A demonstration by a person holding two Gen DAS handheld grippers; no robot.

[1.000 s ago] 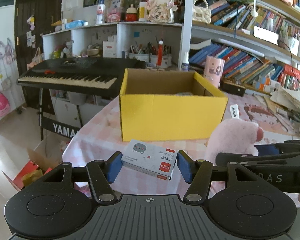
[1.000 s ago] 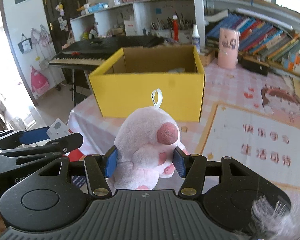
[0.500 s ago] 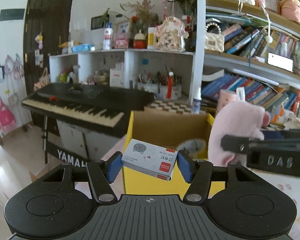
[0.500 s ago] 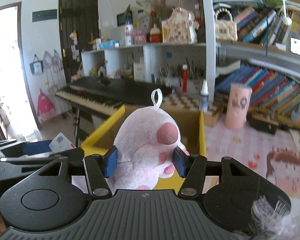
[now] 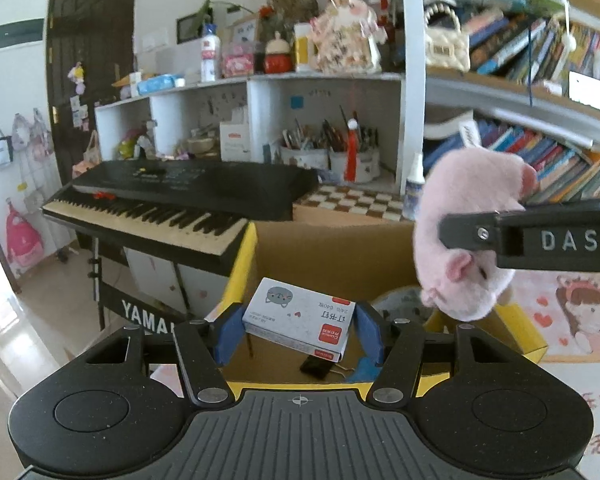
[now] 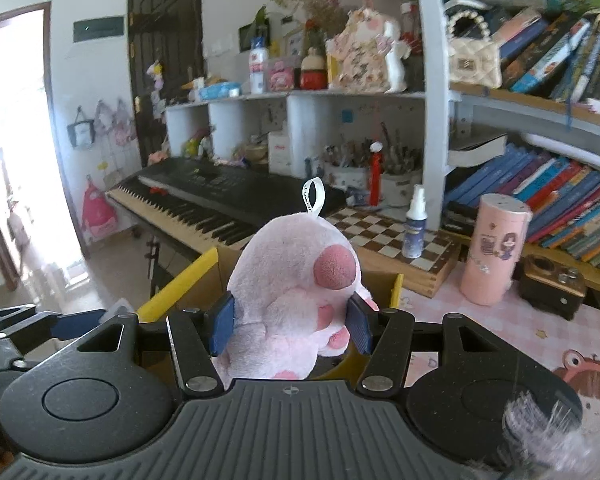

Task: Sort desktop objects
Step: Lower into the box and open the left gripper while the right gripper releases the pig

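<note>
My left gripper (image 5: 298,330) is shut on a small white box of staples (image 5: 300,322) with a grey cat print, held over the open yellow cardboard box (image 5: 242,264). My right gripper (image 6: 288,326) is shut on a pink plush toy (image 6: 296,300), which also hangs over the yellow box (image 6: 184,282). In the left wrist view the plush toy (image 5: 466,236) shows at the right, above the box's right side, gripped by a black finger marked DAS. A black clip (image 5: 316,366) and other small things lie on the box floor.
A black Yamaha keyboard (image 5: 172,204) stands left of the table. Behind the box are a chessboard (image 6: 384,232), a spray bottle (image 6: 415,222), a pink cylinder (image 6: 492,250) and shelves packed with books (image 6: 560,200). A small brown radio (image 6: 552,284) sits on the pink checked tablecloth.
Both grippers have carried their loads forward and slightly up, from in front of the yellow box to over its opening. The box has slid from the middle to the bottom of both views.
</note>
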